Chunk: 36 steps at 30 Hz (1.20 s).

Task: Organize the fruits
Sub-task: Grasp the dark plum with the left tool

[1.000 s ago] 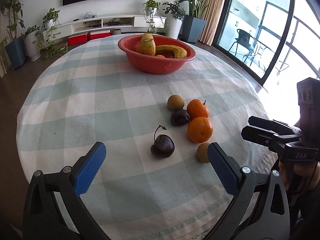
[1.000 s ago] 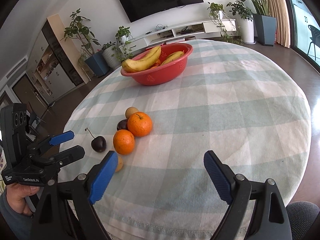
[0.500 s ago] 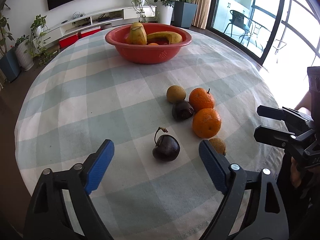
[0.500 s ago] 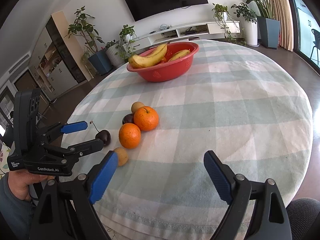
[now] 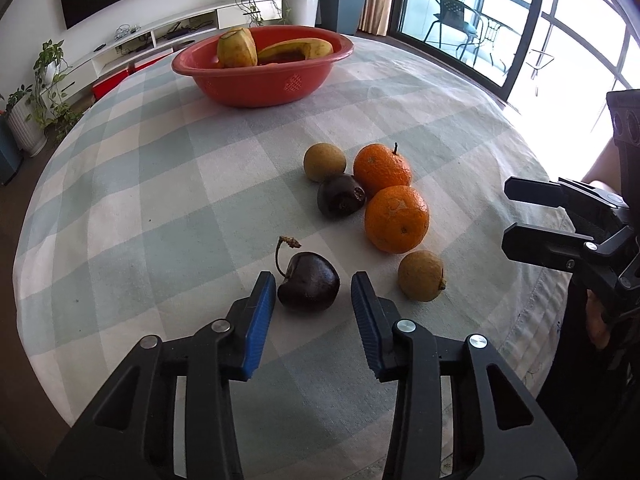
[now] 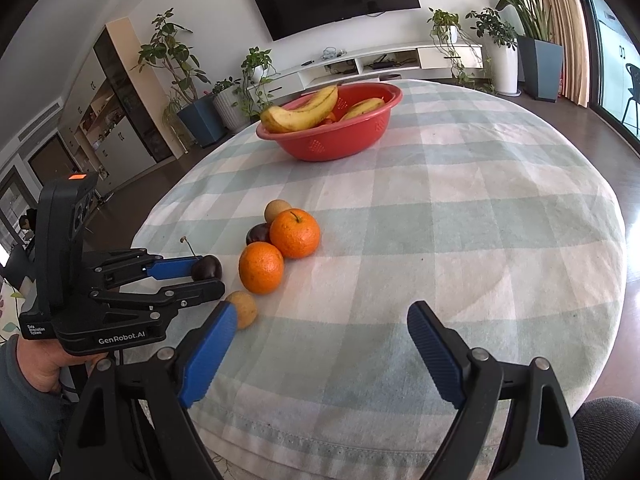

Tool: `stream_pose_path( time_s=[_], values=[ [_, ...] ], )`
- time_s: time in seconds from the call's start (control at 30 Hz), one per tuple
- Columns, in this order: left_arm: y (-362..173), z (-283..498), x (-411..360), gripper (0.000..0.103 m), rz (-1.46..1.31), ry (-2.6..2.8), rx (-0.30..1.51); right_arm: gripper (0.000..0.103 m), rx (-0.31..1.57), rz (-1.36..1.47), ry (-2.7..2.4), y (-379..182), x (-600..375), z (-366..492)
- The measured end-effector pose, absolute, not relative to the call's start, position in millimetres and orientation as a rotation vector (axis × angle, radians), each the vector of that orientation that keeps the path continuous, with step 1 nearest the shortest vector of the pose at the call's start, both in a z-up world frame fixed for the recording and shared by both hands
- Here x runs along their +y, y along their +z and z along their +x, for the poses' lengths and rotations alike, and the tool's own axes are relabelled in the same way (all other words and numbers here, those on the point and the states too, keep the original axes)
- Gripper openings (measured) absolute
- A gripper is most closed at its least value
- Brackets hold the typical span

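A dark cherry with a stem (image 5: 308,286) lies on the checked tablecloth between the blue pads of my left gripper (image 5: 313,295); the jaws stand a little apart from it on both sides. In the right wrist view the cherry (image 6: 207,267) shows at the left gripper's tips (image 6: 208,280). Two oranges (image 5: 396,219) (image 5: 382,169), a dark plum (image 5: 340,195) and two small brown fruits (image 5: 421,276) (image 5: 324,161) lie just beyond. The red bowl (image 5: 260,88) with bananas stands at the far side. My right gripper (image 6: 320,344) is open and empty above the near table edge.
The round table's edge (image 6: 360,444) is close below my right gripper. Potted plants (image 6: 256,76) and a TV shelf stand behind the table, with glass balcony doors (image 5: 480,20) to the right. The right gripper's body (image 5: 568,232) hangs at the table's right side.
My left gripper has moved forward and down over the cherry and narrowed its jaws around it. The right gripper has held nearly still.
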<state>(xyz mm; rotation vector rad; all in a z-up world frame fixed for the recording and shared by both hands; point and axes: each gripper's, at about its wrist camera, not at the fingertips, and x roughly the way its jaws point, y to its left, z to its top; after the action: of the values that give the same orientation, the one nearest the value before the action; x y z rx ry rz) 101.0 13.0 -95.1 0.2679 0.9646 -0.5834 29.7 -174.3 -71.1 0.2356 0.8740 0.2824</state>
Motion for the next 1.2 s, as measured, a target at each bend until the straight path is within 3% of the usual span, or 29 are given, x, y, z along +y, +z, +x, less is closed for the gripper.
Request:
stream_pose_path(
  time_s=[0.27,0.6,0.83,1.2],
  values=[
    [-96,102,14,0.028,0.259,-0.576,0.956,0.088,0.88,0.224,0.286,-72,-170,29],
    [-94,102,24,0.028,0.178,-0.574,0.955,0.087,0.884,0.219,0.299,-67,-163,33],
    [-86,97,42,0.028,0.076,-0.567,0.924,0.082,0.912,0.231,0.344,-59,-143,51],
    [-84,95,57,0.028,0.007,-0.57,0.907,0.067,1.074,0.273,0.33,-83,-127,88]
  ],
)
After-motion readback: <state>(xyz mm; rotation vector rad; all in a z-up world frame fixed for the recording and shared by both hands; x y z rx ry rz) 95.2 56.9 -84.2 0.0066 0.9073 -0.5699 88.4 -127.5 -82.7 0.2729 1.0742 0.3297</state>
